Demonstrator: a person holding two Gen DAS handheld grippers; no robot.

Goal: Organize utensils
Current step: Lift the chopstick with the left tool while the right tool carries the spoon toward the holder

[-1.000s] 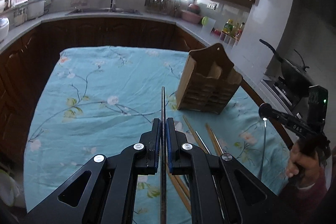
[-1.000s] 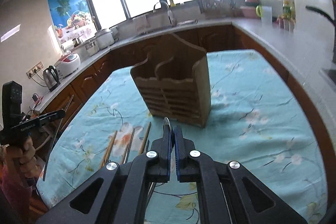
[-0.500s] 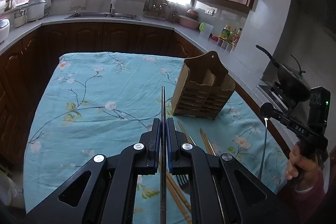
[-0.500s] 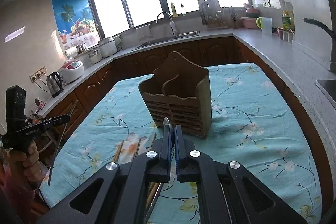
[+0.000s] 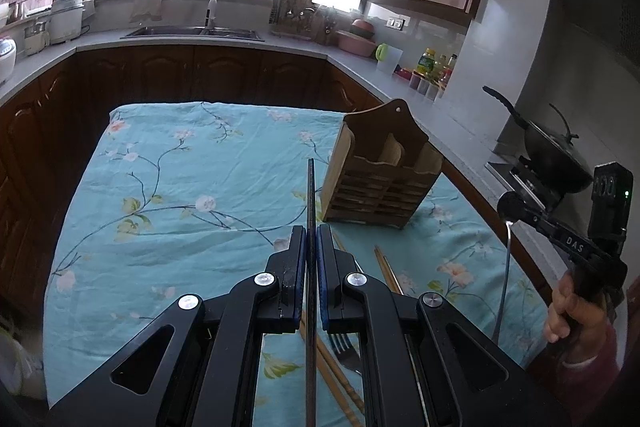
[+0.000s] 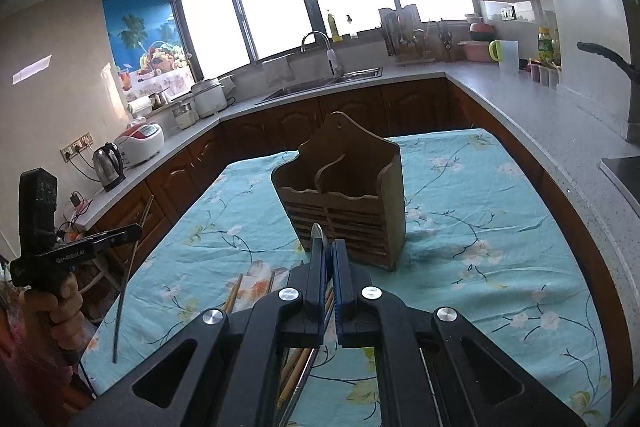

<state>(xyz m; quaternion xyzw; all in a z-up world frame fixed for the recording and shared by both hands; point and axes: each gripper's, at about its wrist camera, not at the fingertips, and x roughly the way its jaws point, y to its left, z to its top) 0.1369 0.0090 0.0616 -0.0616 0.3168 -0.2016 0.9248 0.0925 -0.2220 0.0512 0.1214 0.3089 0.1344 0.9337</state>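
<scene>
Your left gripper [image 5: 311,237] is clamped on a thin metal rod [image 5: 311,195], probably a chopstick, which sticks straight up the middle of the left view and ends level with the wooden caddy [image 5: 380,171] right of center. Your right gripper [image 6: 329,251] is pinched shut on a metal utensil [image 6: 317,231]; only its rounded tip pokes out above the fingers, and I can't tell if it's a spoon. The caddy sits upright on the floral cloth [image 5: 180,187], both front slots looking empty. Loose wooden chopsticks [image 5: 384,263] and a fork [image 5: 346,347] lie on the cloth at the bottom of the left view, behind the fingers.
</scene>
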